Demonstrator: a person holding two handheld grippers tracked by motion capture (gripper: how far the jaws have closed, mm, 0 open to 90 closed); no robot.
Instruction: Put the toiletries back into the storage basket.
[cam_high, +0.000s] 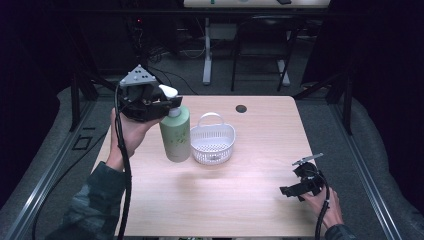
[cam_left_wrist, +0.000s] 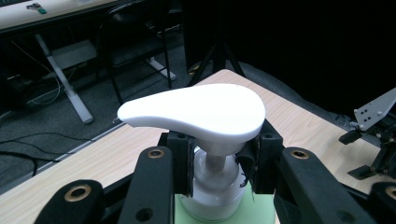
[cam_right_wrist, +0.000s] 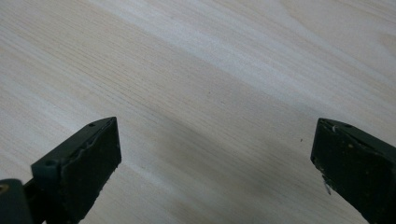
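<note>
Pale green plastic and a white pump head mark the soap dispenser bottle (cam_high: 175, 134) standing upright on the light wooden tabletop (cam_high: 225, 200), just left of a white perforated basket (cam_high: 213, 142) with an arched handle; whether bottle and basket touch is hard to tell. The left tongs (cam_high: 170, 104), held in the person's left hand (cam_high: 131, 131), pinch the bottle at the neck just under the pump head (cam_left_wrist: 196, 114), the black jaws pressing from both sides in the left gripper view, with the white collar and the green shoulder below them. The right tongs (cam_high: 292, 191) sit well apart near the tabletop's front right corner, gripped by the right hand (cam_high: 327, 205), jaws spread wide over bare wood grain in the right gripper view. A small dark round hole (cam_high: 241, 108) lies near the far edge of the tabletop. Beyond it, desk legs and cables stand on a grey floor.
</note>
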